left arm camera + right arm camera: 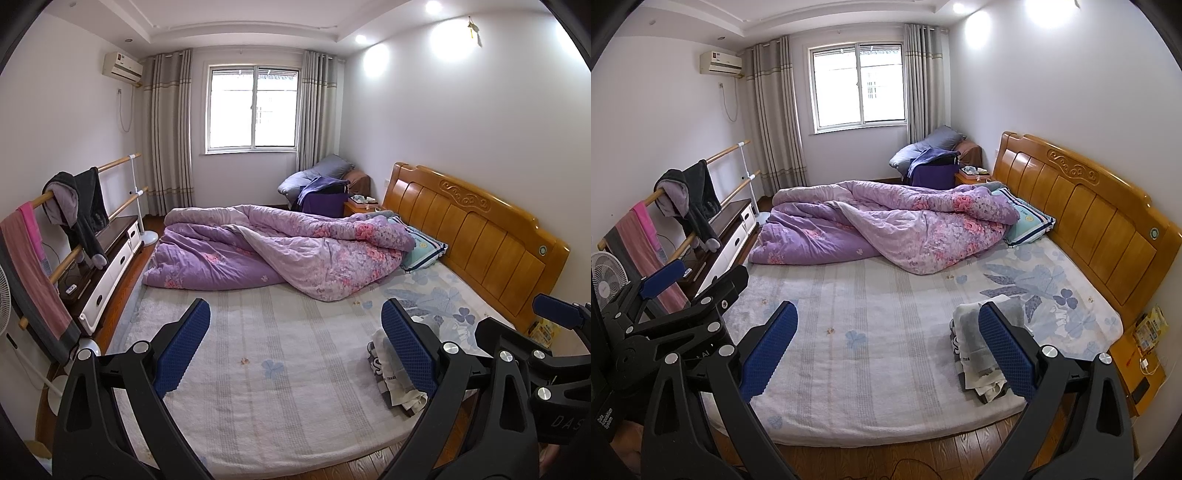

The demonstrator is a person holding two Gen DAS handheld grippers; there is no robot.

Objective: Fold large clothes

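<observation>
A small stack of folded clothes, grey, white and black, lies near the front right corner of the bed. It also shows in the right wrist view. My left gripper is open and empty, held above the bed's near edge, its right finger in front of the stack. My right gripper is open and empty too, beside the left one, its right finger overlapping the stack. The right gripper's body shows at the left view's right edge. The left gripper's body shows in the right view.
A crumpled purple floral quilt covers the far half of the bed, with a pillow by the wooden headboard. A rail with hanging clothes, a fan and a TV cabinet stand left. A nightstand stands right.
</observation>
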